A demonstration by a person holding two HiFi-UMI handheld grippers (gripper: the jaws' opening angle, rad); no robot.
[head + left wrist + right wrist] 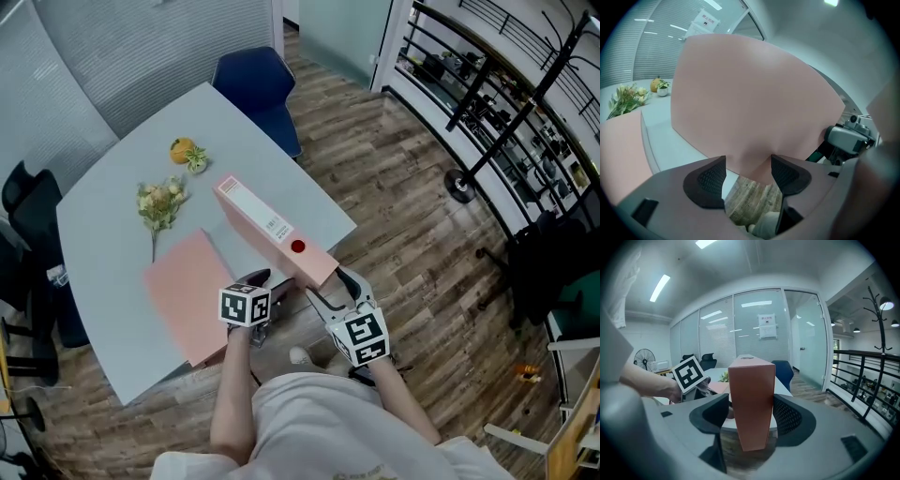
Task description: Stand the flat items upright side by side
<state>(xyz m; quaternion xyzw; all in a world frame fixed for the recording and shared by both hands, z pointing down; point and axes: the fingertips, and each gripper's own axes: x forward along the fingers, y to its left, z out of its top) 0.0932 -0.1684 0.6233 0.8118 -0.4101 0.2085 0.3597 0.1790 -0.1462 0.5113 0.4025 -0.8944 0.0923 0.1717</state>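
Note:
A pink binder point(272, 230) stands on its long edge on the grey table point(103, 234), spine up with a white label and a red dot. Its near end juts past the table's edge. My right gripper point(330, 289) is shut on that end, which fills the gap between the pads in the right gripper view point(752, 394). A second pink binder point(187, 291) lies flat to the left. My left gripper point(258, 281) is open beside the flat one's near right corner. In the left gripper view point(747, 176) the upright binder's broad face point(750, 93) stands just ahead of the jaws.
A spray of pale flowers point(159, 204) and a small orange ornament point(184, 150) lie further back on the table. A blue chair point(258, 80) stands at the far corner, a black chair point(28, 202) at the left. Wooden floor and a coat stand's base point(459, 186) are to the right.

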